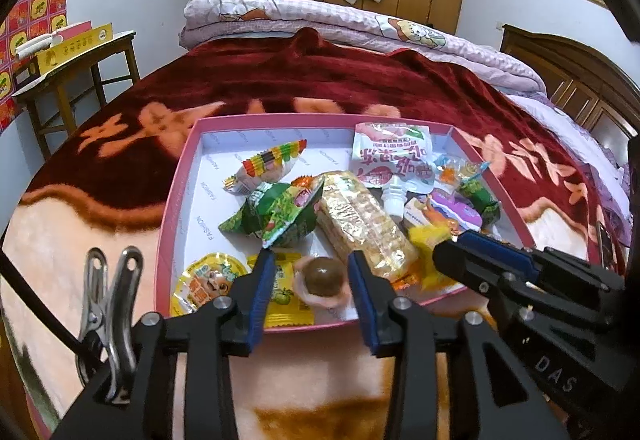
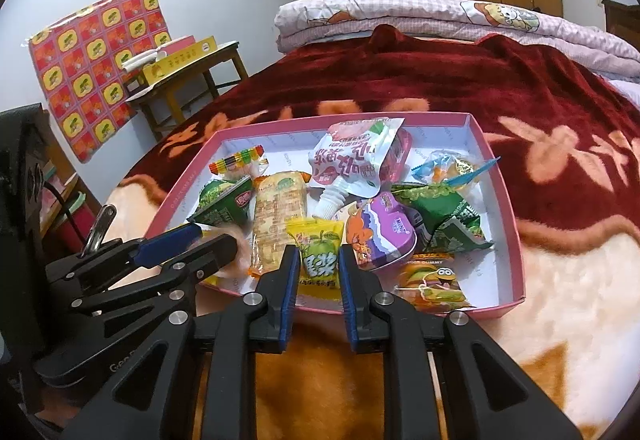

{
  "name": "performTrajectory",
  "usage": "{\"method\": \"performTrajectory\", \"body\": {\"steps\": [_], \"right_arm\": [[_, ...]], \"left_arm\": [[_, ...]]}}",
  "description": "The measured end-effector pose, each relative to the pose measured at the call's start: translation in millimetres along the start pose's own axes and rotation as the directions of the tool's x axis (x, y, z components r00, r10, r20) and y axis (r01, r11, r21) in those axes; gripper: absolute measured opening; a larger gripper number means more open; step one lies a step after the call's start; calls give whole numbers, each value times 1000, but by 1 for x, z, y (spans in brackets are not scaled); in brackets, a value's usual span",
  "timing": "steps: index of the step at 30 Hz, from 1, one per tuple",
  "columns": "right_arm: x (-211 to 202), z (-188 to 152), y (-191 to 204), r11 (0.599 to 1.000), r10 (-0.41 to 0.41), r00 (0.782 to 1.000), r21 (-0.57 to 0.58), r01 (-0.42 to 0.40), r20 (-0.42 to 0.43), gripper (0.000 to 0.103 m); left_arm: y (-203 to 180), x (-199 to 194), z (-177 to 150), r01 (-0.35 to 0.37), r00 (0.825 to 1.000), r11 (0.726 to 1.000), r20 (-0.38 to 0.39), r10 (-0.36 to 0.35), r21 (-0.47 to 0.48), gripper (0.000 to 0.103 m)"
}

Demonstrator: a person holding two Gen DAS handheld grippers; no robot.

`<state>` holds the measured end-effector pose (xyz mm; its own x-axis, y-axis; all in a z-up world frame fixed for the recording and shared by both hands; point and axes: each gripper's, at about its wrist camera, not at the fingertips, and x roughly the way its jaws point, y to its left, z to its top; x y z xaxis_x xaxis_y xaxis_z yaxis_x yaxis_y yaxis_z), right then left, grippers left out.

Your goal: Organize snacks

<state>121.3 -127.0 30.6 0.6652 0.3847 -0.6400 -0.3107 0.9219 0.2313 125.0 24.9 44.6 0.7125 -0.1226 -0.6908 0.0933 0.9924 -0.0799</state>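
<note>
The left tool (image 1: 312, 272) stands partly parted, its blue pads to either side of a round brown sweet in a clear wrapper (image 1: 322, 276) without pressing it; nothing is held. The sweet lies dead ahead of this tool, at the near rim of the pink box (image 1: 176, 191), and, being a ball, it offers no long axis to line up with. The right tool (image 2: 319, 264) shows a narrower gap, also empty of any grip, with the yellow guava candy packet (image 2: 320, 256) lying just beyond its tips, its long side running away from the tool into the box. So each hand has its own piece straight in front, and the left is the nearer to the sweet.

Outward from there, the long cracker pack (image 1: 360, 224) in glossy film slants from near right to far left, close beside the sweet. The green crinkled bags (image 1: 276, 213) are puffy and would slip. A soft white spouted pouch (image 1: 390, 155) lies at the far side, and a purple lidded tub (image 2: 384, 232) sits to the right. All of it lies in the white-lined cardboard box, on a plush red and cream blanket (image 1: 280, 79) over the bed.
</note>
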Motion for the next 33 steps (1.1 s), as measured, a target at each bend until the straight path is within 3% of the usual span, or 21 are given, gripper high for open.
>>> {"method": "performTrajectory", "body": {"steps": [1, 17, 25, 31, 33], "right_arm": [[0, 0, 0, 1000, 0, 1000, 0, 0, 2, 33], [-23, -3, 2, 1000, -2, 999, 9, 2, 34, 44], [-36, -12, 1, 1000, -3, 999, 27, 3, 32, 56], [-40, -24, -2, 999, -12, 1000, 46, 12, 7, 61], [-41, -29, -5, 998, -19, 1000, 58, 19, 0, 62]], "left_arm": [[0, 0, 0, 1, 1000, 1000, -2, -1, -3, 44], [0, -26, -3, -16, 1000, 1000, 15, 17, -24, 51], [-1, -40, -14, -28, 1000, 999, 1, 28, -39, 52], [-6, -44, -25, -23, 1000, 999, -21, 23, -30, 61], [-8, -46, -29, -43, 999, 999, -17, 43, -22, 68]]}}
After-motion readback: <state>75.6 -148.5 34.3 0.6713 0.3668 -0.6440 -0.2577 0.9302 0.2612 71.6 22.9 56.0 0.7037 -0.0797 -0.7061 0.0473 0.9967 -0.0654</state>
